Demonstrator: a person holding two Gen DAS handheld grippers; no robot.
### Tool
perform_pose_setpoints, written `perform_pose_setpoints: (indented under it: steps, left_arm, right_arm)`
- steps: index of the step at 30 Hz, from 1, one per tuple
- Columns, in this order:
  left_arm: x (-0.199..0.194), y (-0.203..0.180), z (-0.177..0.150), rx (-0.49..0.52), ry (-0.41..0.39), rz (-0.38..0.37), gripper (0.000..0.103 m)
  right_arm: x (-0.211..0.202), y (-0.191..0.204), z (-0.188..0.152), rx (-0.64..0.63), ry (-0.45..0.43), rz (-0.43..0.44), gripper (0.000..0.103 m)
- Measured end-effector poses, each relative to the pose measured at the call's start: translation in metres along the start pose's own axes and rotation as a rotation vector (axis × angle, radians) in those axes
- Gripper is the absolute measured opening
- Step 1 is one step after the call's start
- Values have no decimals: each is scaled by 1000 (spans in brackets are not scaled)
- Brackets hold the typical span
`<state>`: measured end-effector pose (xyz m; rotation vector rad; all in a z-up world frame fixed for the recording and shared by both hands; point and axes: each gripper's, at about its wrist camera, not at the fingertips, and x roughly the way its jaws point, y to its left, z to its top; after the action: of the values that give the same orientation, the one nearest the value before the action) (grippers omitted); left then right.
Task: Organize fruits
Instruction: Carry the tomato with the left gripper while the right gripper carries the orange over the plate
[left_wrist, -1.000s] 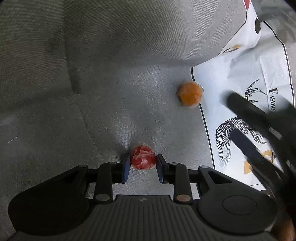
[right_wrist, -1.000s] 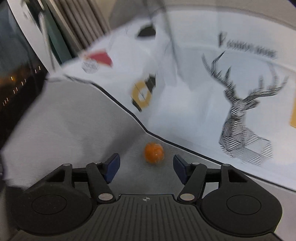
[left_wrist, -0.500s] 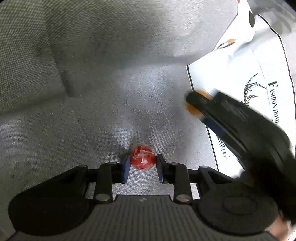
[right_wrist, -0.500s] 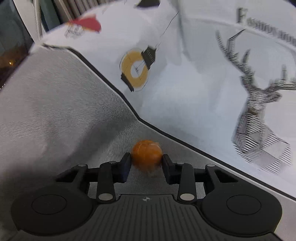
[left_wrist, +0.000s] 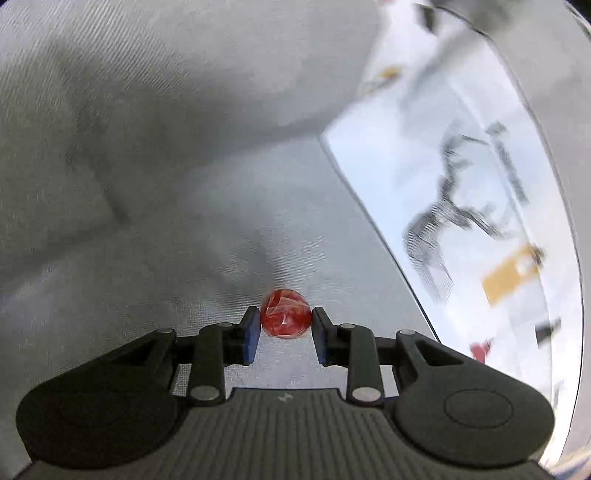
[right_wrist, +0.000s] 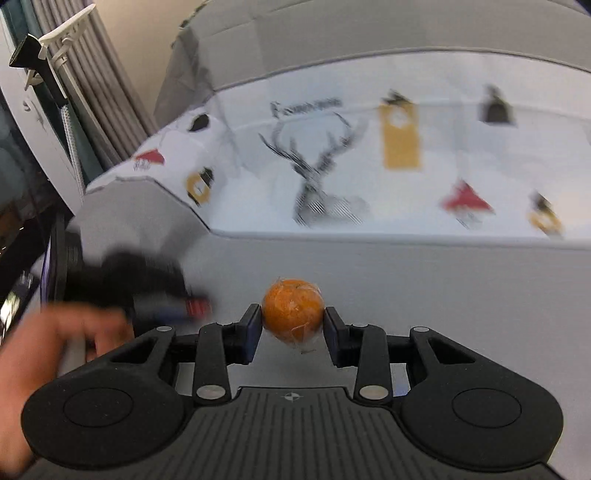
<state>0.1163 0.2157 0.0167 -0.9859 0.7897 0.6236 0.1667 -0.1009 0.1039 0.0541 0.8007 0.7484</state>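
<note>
In the left wrist view my left gripper (left_wrist: 285, 325) is shut on a small red fruit (left_wrist: 285, 313) wrapped in clear film, held above the grey sofa seat (left_wrist: 184, 221). In the right wrist view my right gripper (right_wrist: 292, 323) is shut on an orange fruit (right_wrist: 293, 310), also film-wrapped, lifted off the sofa. The left gripper shows blurred at the left of the right wrist view (right_wrist: 147, 288), with the red fruit (right_wrist: 195, 307) at its tip.
A white cloth printed with a deer and tags (right_wrist: 369, 166) (left_wrist: 461, 206) covers the sofa to the right. The grey backrest (left_wrist: 184, 74) rises behind. A curtain and window frame (right_wrist: 55, 92) stand at the far left. A hand (right_wrist: 44, 350) holds the left gripper.
The right gripper closed on the orange fruit and lifted it away from the cloth's edge. The left gripper, still holding the red fruit, rose and swung; both views are motion-blurred.
</note>
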Motion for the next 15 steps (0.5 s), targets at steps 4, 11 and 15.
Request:
perform_pose_setpoints:
  steps: [4,11,15]
  left_arm:
    - [-43,-23,-12,212,-80,-10,33]
    - [-131,-70,-86,690,-233,-97,33]
    - [-143,-79,-153,919,-305,-185,33]
  right_arm:
    - [-54,-13,-44,13,-39,-47,38]
    - [-107,-26,-87,73,-190,-57,38]
    - [-116,-25,-94,44,-212,-85,38]
